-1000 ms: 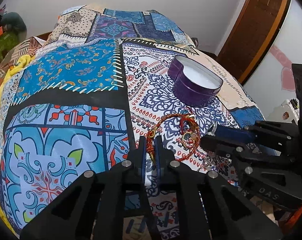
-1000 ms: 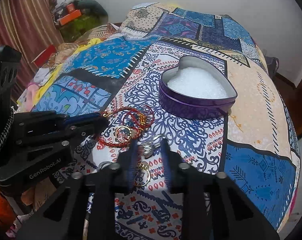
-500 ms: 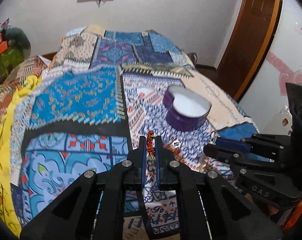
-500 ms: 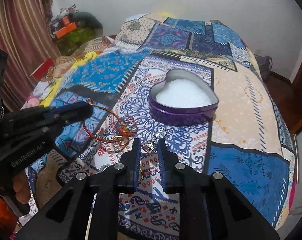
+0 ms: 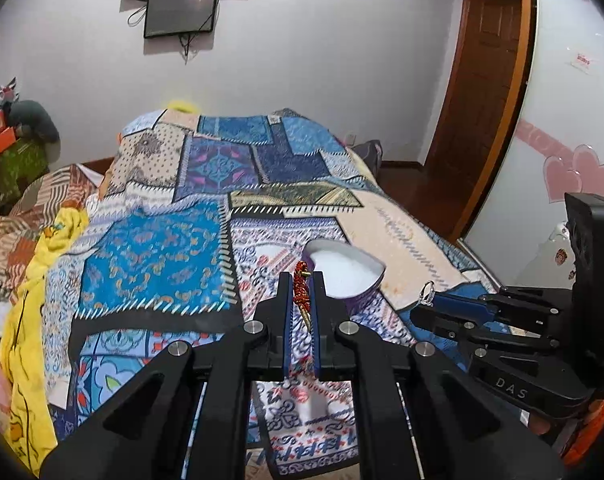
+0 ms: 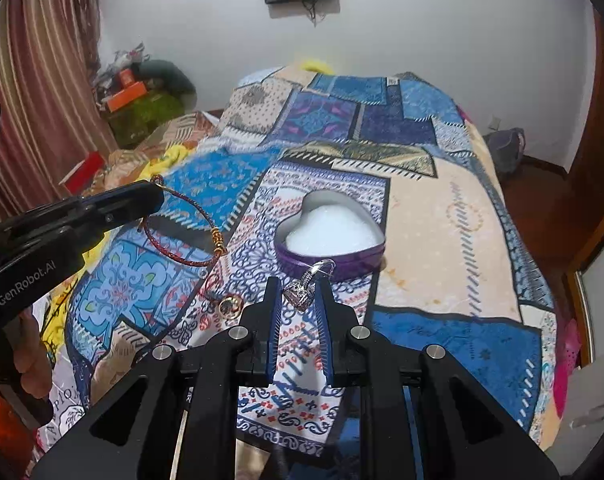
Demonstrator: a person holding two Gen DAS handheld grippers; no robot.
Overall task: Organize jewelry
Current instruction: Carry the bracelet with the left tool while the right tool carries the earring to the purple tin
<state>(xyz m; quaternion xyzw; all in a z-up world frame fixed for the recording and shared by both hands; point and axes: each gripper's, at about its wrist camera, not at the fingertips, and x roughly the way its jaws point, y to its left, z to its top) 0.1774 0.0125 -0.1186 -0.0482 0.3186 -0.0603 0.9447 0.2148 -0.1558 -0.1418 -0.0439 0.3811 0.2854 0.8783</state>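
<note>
Above the patterned bedspread (image 6: 442, 240), both grippers have lifted clear: the left gripper (image 5: 302, 280) pinches a red cord bracelet (image 6: 181, 236), the right gripper (image 6: 297, 292) clamps a silver ring (image 6: 308, 282). Beyond them, the heart-shaped purple tin (image 6: 330, 240) sits open, likely next stop.

The tin (image 6: 329, 240) sits on the bed (image 6: 442, 216), near its middle. Before it, above the bed, the ring (image 6: 308, 282) is in the right gripper (image 6: 297, 304); left of that, the bracelet (image 6: 185, 232) hangs from the left gripper (image 6: 141, 200)
</note>
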